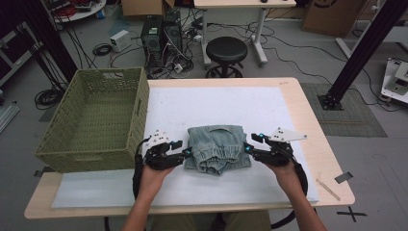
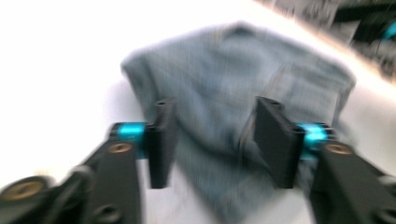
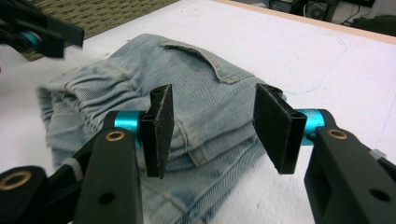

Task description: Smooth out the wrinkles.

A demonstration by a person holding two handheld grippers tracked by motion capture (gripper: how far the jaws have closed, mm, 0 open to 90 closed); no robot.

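Folded jeans lie mid-tabletop; left gripper at 9 o'clock, right gripper at 3, fingers apart, unclamped, apparently framing bundle for lift toward basket at 10.

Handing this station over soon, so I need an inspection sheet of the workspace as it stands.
Surface: table with white mat, bare around the job.
Job's things: folded denim garment at centre; green woven basket at left, empty.
Clutter: wooden stick at the right edge.
Grippers: left hand-held gripper and right hand-held gripper open, flanking the garment.
Cables: one trails from each gripper; more on the floor.
Surroundings: black stool, computer towers, desk.
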